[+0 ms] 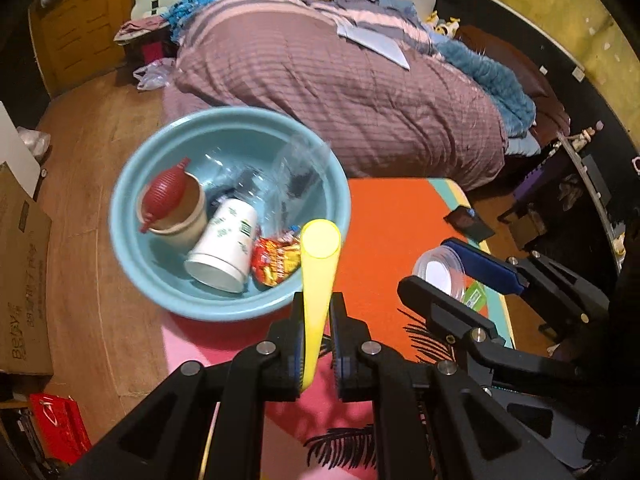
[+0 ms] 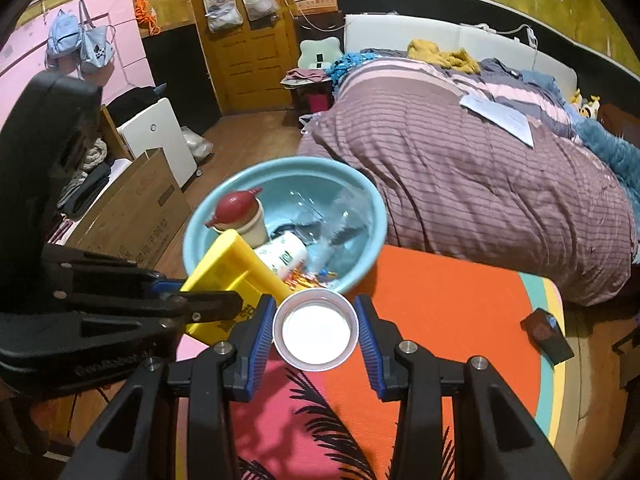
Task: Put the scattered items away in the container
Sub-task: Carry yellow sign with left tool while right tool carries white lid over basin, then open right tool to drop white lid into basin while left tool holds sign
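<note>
Left tool point(image 1: 316, 344): clamped on the thin edge of a flat yellow plastic piece point(image 1: 318, 276), which is seen end-on in the left wrist view and as a broad yellow slab point(image 2: 230, 276) from the right wrist view. The piece is held just at the near rim of the basin, at about 6 o'clock of it.

Right tool point(image 2: 316, 332): closed on a small clear plastic cup point(image 2: 316, 330), open mouth toward the camera, white base visible; both blue pads point(image 2: 258, 338) are pressed against its sides. The cup is held above the orange mat point(image 2: 440, 308), at 5 o'clock of the basin.

Light blue basin point(image 1: 132, 184): set on the mat's far left corner. Contents noted: white paper cup point(image 1: 224, 248) on its side, tan cup with dark red lid point(image 1: 168, 196), snack wrapper point(image 1: 276, 260), crumpled clear plastic point(image 1: 288, 176).

Beyond, at 12 to 2 o'clock: bed with striped quilt point(image 2: 480, 192). At 9 o'clock: cardboard box point(image 1: 20, 264) on the wooden floor.
</note>
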A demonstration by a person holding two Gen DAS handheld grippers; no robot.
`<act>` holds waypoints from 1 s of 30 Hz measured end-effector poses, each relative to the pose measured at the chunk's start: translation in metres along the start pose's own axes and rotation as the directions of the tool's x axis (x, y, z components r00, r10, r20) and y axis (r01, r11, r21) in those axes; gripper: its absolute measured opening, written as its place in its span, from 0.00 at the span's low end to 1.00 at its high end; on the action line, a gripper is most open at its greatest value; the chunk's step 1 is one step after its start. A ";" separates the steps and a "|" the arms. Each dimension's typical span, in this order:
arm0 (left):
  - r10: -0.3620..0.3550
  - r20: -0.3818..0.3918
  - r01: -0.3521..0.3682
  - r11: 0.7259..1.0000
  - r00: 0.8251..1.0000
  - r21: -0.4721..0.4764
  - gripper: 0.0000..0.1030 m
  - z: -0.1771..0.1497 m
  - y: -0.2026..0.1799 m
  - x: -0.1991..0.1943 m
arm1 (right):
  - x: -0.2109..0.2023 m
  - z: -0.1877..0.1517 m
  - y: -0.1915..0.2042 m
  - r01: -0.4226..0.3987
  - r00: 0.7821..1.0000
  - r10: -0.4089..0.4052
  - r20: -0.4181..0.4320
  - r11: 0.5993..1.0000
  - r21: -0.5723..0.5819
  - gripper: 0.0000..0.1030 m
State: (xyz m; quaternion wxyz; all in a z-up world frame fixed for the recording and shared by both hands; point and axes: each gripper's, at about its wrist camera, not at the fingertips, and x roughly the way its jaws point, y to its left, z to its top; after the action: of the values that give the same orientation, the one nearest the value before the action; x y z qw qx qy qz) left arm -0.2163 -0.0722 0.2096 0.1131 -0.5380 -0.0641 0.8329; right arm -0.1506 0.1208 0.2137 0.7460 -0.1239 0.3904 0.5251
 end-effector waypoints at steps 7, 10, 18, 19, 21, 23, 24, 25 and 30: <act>0.043 0.055 -0.043 0.999 0.998 -0.009 0.11 0.004 0.026 -0.021 | -0.004 0.017 0.023 0.009 1.000 -0.008 0.016 1.000 -0.008 0.42; 0.076 0.091 -0.076 0.997 0.993 -0.006 0.11 0.004 0.037 -0.025 | 0.001 0.024 0.032 0.008 1.000 -0.008 0.023 1.000 -0.010 0.42; 0.082 0.139 -0.080 0.997 0.987 -0.020 0.11 0.016 0.060 -0.014 | 0.027 0.046 0.044 0.029 0.999 -0.028 0.033 0.999 -0.020 0.42; 0.081 0.146 -0.078 0.997 0.986 -0.026 0.11 0.018 0.064 -0.012 | 0.031 0.049 0.044 0.032 0.999 -0.032 0.032 0.999 -0.019 0.42; 0.075 0.163 -0.070 0.997 0.984 -0.036 0.11 0.020 0.069 -0.009 | 0.042 0.054 0.041 0.035 0.999 -0.035 0.025 0.999 -0.013 0.42; 0.072 0.174 -0.066 0.997 0.982 -0.038 0.11 0.022 0.075 -0.005 | 0.052 0.058 0.037 0.034 0.999 -0.034 0.017 0.999 0.002 0.42; 0.072 0.172 -0.066 0.997 0.983 -0.036 0.11 0.023 0.077 -0.003 | 0.058 0.060 0.035 0.036 0.999 -0.036 0.011 0.999 0.010 0.42; 0.073 0.168 -0.068 0.997 0.983 -0.036 0.11 0.024 0.079 0.000 | 0.064 0.062 0.033 0.036 0.999 -0.036 0.006 0.999 0.016 0.42; 0.054 0.143 -0.050 0.998 0.988 -0.033 0.11 0.029 0.086 0.015 | 0.095 0.068 0.030 0.032 0.999 -0.031 -0.029 0.999 0.022 0.42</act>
State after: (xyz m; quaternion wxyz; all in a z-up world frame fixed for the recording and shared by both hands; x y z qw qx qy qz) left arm -0.2585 -0.1507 0.1883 0.0785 -0.4798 -0.0703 0.8710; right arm -0.1326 0.2390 0.1976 0.7499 -0.1290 0.4050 0.5070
